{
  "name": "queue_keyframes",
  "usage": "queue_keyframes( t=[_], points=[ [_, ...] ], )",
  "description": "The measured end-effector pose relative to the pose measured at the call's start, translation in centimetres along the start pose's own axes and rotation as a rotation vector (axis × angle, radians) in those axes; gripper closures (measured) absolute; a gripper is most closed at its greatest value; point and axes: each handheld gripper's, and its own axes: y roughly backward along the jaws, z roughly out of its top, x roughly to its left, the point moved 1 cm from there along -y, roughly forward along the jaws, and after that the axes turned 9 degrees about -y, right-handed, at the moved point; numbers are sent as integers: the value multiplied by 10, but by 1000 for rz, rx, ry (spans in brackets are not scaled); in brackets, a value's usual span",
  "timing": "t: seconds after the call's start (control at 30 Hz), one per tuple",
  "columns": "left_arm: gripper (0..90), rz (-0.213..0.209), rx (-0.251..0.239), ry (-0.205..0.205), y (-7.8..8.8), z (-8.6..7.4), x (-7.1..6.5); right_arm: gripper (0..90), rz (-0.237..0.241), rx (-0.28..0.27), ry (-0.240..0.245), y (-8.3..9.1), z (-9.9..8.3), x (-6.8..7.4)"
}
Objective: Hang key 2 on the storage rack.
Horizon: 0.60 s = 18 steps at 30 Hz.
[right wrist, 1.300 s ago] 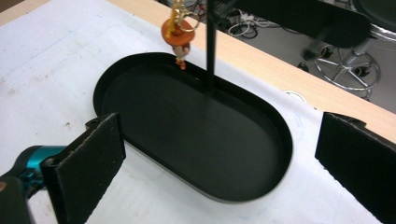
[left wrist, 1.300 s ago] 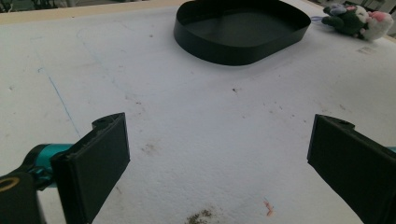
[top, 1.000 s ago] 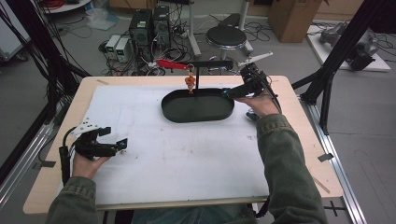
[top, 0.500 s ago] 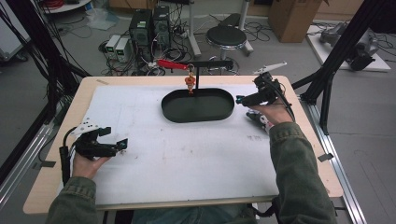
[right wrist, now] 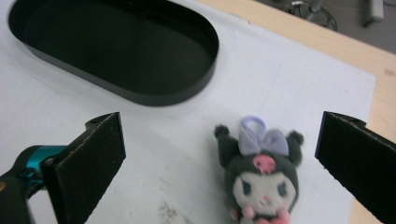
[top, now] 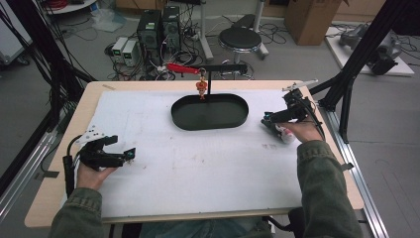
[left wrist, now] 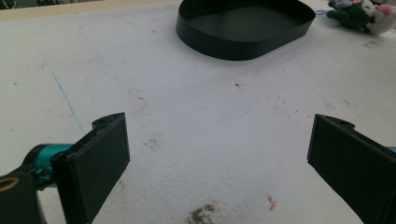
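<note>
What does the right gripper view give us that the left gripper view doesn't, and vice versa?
Right gripper view: the plush toy close up, lying between its open jaws, with its face, purple bow and loop readable, plus bare table edge beyond the white mat.

Left gripper view: a dirt smudge and a small orange scrap on the mat between its open jaws; the toy is a small shape at top right.

Both: the black oval tray, empty, and the mat.

A round black stool (top: 240, 37) and computer towers (top: 159, 26) stand beyond the table (top: 49, 198).
</note>
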Motion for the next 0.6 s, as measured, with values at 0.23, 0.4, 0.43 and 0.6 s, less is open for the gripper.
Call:
queue_keyframes(
  t=[0.23, 0.4, 0.43, 0.6],
  points=[
    [60, -1, 4, -2, 0, 0, 0, 8, -33, 26, -32, 0, -20, -18],
    [60, 2, 12, -5, 0, 0, -1, 8, -51, 37, -67, -2, -36, -31],
    [60, 1, 14, -7, 0, 0, -1, 8, -50, 42, -77, -2, -39, -34],
    [60, -2, 15, -9, 0, -1, -2, 8, -42, 62, -125, -6, -55, -46]
  ],
)
